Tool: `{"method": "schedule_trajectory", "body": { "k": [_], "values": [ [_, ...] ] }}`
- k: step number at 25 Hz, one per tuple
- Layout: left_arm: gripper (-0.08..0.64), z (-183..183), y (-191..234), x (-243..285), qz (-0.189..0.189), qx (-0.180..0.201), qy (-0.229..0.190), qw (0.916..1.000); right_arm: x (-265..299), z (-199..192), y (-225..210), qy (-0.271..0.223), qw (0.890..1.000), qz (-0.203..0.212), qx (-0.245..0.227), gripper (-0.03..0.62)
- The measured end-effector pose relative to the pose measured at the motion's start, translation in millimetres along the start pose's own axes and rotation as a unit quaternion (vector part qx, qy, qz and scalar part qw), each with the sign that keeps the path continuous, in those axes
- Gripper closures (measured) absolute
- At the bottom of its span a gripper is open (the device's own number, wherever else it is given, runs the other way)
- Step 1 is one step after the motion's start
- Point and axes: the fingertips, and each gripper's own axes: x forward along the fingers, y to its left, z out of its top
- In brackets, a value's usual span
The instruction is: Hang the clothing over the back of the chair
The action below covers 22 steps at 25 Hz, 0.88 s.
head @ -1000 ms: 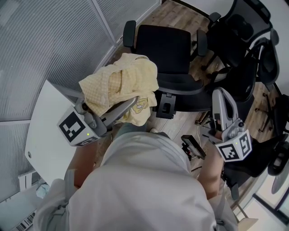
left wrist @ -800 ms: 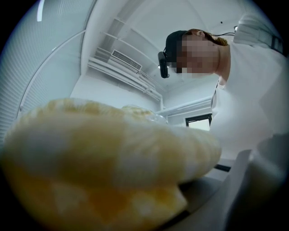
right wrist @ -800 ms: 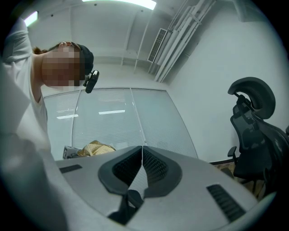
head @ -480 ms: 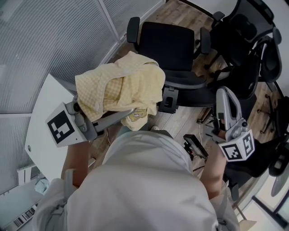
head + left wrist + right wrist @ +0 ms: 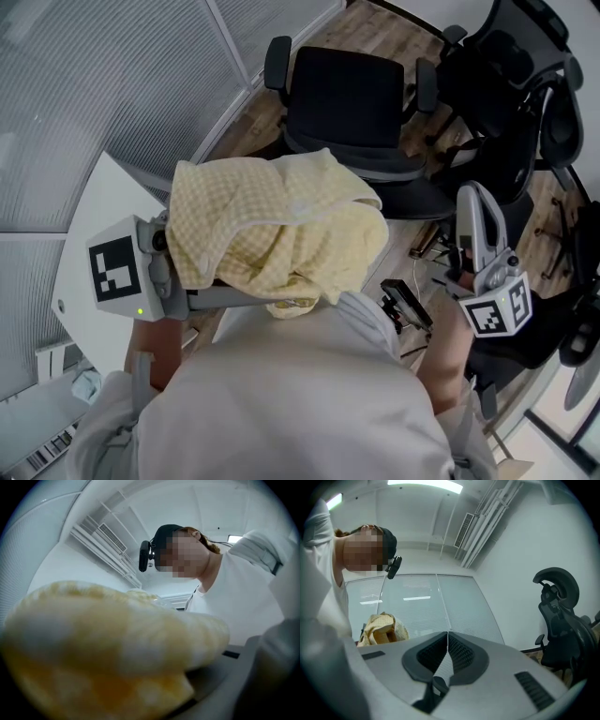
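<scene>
Item count, head view:

- Garment [image 5: 281, 225]: one, yellow check.
- Tongs: two, namely the left tongs [image 5: 242, 296] and the right tongs [image 5: 473, 202].
- Marker cubes: two, one on each set of tongs, the left cube [image 5: 117, 272] and the right cube [image 5: 495, 314].
- Chairs: at least three. One centre chair [image 5: 352, 98], black, stands alone. The side chairs [image 5: 511, 103] at the right overlap, and an exact number cannot be read there.
- Table [image 5: 89, 234]: one, white.
- Person [image 5: 291, 403]: one.
</scene>
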Motion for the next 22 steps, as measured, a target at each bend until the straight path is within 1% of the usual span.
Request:
{"method": "schedule_trajectory", "body": {
  "k": [3,6,9,13,17,19,22],
  "values": [
    [0.440,1,-12,14,-0.047,0.000,0.008,0.9989,-5,2,-4,-0.003,1.000,-0.005,0.000,0.571],
    [0.439,-6,-19,28,-0.088,-0.006,0.010,0.9960,-10,5,-10,-0.006,1.000,-0.011,-0.002,0.571],
    [0.439,-20,-16,38,-0.108,-0.031,0.005,0.9937,-15,5,-14,-0.007,1.000,-0.020,-0.003,0.571],
    [0.439,-44,2,48,-0.098,-0.083,0.004,0.9917,-21,7,-19,-0.009,1.000,-0.029,-0.003,0.571],
    [0.439,-59,38,52,-0.060,-0.136,-0.021,0.9887,-23,7,-24,-0.010,0.999,-0.034,-0.002,0.571],
    [0.439,-65,58,51,-0.037,-0.149,-0.027,0.9878,-22,8,-26,-0.009,0.999,-0.036,-0.002,0.571],
    [0.439,-72,78,50,-0.015,-0.146,-0.025,0.9889,-22,7,-29,-0.007,0.999,-0.038,-0.001,0.571]
  ]
}}
